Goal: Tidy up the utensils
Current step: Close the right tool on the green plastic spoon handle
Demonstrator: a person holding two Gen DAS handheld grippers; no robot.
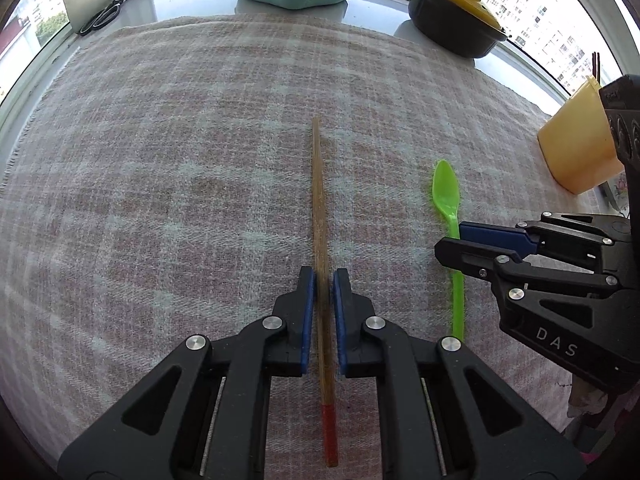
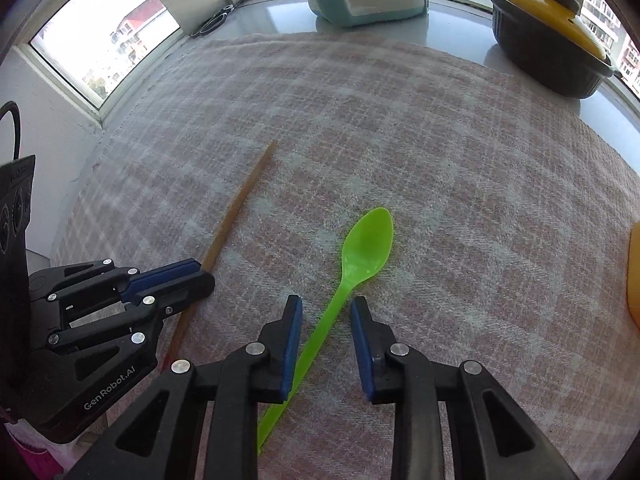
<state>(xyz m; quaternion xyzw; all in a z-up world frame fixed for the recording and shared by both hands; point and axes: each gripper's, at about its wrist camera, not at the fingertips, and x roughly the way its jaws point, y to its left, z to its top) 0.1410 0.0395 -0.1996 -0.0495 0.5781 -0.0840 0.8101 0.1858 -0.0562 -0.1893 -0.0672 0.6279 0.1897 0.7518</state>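
lengthwise, chopstick [image 1: 319, 216] tip toward window [image 1: 532, 12]

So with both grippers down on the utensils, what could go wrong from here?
The right gripper straddles the green spoon at a slant, pads not yet pressing; closing could twist or flick it. The left gripper grips the thin chopstick well off its middle, so it might droop or pivot when lifted. The grippers work close together and could bump.

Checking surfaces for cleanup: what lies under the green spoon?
The green spoon lies flat on the pink checked cloth. What is beneath the cloth there is covered.
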